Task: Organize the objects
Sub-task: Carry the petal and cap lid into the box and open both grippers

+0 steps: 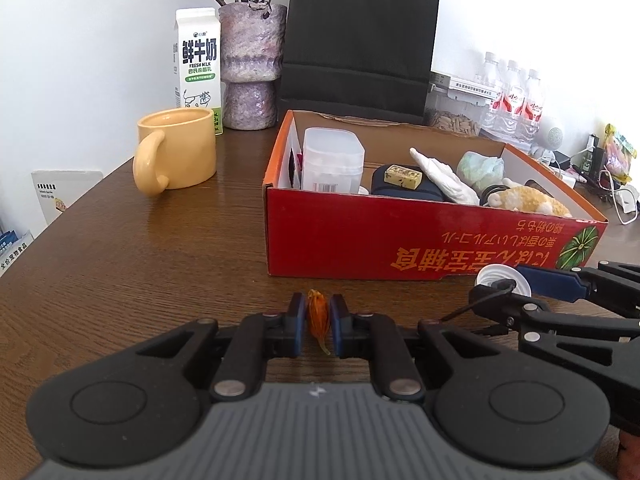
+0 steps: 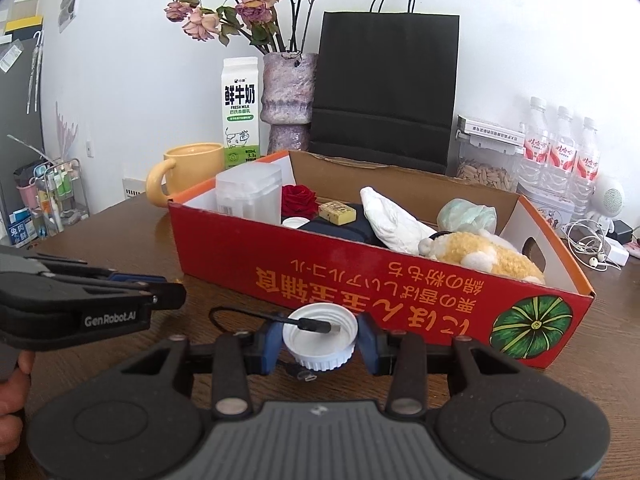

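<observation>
A red cardboard box [image 1: 400, 236] [image 2: 280, 268] stands on the brown table and holds a clear plastic container [image 1: 332, 160], a dark pouch, a white glove, a plush toy [image 2: 484, 256] and other items. My left gripper [image 1: 318, 322] sits on the table in front of the box, its jaws close around a small dried orange flower [image 1: 319, 318]. My right gripper [image 2: 320, 336] is shut on a white bottle cap [image 2: 320, 338], with a thin black cable [image 2: 280, 318] lying across the cap. The right gripper also shows in the left wrist view [image 1: 516, 286].
A yellow mug [image 1: 176, 152], a milk carton [image 1: 198, 68], a purple vase [image 1: 252, 68] with dried roses and a black paper bag [image 1: 356, 44] stand behind the box. Water bottles [image 2: 560, 156], a speaker and white earphones [image 2: 592, 248] lie at the far right.
</observation>
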The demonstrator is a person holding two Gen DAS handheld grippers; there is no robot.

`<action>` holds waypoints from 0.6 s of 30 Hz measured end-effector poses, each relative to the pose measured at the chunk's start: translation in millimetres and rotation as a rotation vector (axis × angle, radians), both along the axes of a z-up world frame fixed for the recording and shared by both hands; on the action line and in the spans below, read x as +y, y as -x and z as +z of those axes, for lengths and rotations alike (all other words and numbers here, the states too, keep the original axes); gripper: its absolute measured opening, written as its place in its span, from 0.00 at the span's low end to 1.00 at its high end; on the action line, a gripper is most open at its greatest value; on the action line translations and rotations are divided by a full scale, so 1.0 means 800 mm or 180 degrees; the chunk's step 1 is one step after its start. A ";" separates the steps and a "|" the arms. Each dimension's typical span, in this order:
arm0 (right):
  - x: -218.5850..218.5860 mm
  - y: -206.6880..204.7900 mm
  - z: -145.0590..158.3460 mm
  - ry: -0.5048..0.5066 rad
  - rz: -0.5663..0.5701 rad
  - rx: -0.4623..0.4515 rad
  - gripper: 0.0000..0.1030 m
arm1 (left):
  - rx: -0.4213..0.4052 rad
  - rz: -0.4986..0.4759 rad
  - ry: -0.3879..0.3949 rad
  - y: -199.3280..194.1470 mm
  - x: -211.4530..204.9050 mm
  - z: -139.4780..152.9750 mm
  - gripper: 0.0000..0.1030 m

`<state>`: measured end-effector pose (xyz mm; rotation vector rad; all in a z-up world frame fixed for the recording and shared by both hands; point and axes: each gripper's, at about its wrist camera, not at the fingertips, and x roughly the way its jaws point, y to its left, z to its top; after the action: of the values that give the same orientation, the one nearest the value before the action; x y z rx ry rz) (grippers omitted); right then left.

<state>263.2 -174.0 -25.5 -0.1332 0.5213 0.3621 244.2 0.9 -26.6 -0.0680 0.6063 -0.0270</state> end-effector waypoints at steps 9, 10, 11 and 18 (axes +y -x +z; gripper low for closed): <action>-0.011 0.035 0.015 -0.0137 -0.0047 -0.0081 0.38 | -0.0054 0.0028 0.0049 0.033 -0.004 0.014 0.14; -0.012 0.039 0.017 -0.0149 -0.0051 -0.0092 0.38 | -0.0060 0.0028 0.0043 0.037 -0.005 0.015 0.14; -0.014 0.044 0.019 -0.0160 -0.0054 -0.0099 0.38 | -0.0067 0.0032 0.0035 0.040 -0.005 0.017 0.14; -0.026 0.070 0.028 -0.0202 -0.0096 -0.0144 0.38 | -0.0158 0.0013 -0.0012 0.063 -0.015 0.036 0.14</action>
<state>207.4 -195.1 -3.2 -0.0721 0.4664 0.3450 193.7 -11.2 2.4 -0.0647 0.5567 -0.0236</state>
